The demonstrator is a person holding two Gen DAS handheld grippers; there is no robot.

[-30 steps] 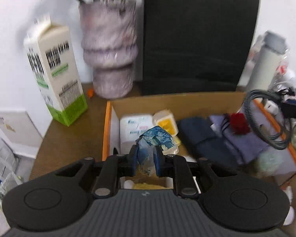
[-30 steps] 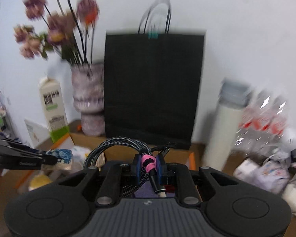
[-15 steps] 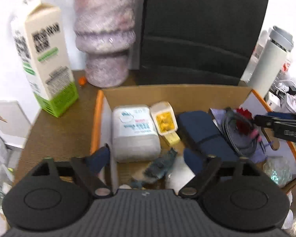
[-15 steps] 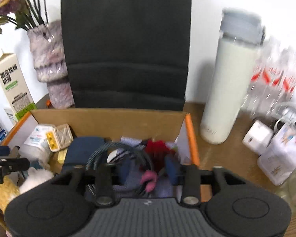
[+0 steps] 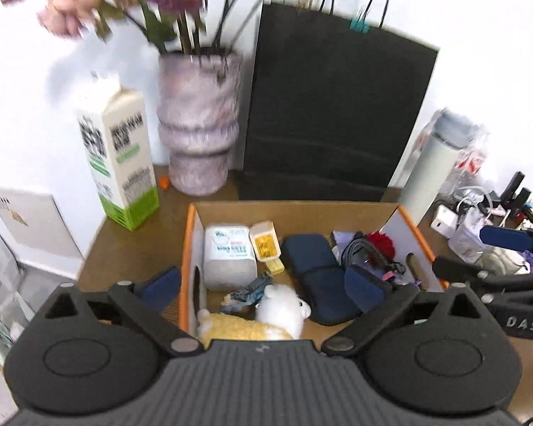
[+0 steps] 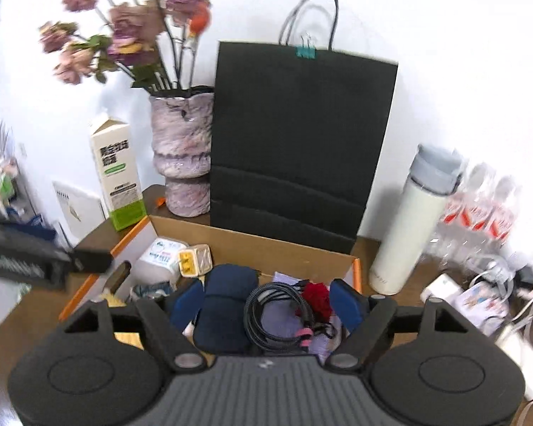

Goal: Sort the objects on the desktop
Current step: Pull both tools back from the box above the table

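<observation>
Left to right: milk carton [image 5: 119,163] upright on the brown worktop [image 5: 131,245], pink vase [image 5: 199,120] with flowers just right of it, black paper bag [image 5: 334,113] behind the box, white bottle [image 5: 433,163] far right, with clutter of packets and cables beside it

Cardboard box [image 5: 190,248] with orange edges sits in the middle of the worktop. Inside, from left: white tissue pack [image 5: 227,255], yellow plug adapter [image 5: 264,246] touching its right side, crumpled blue wrapper [image 5: 250,291] lying loose in front of the pack, white-and-yellow plush toy [image 5: 263,319] at the near wall, navy pouch [image 5: 316,277] in the centre, coiled black cable [image 6: 277,312] with pink tie on purple cloth right of the pouch, red fuzzy item [image 6: 316,298] beside the coil

Left tongs [image 5: 263,289] spread wide, empty, above the near left part of the box, blue pads either side of the wrapper and plush without touching. Right tongs [image 6: 266,301] also wide, empty, over the pouch and cable coil; cable lies in the box, free of the pads
</observation>
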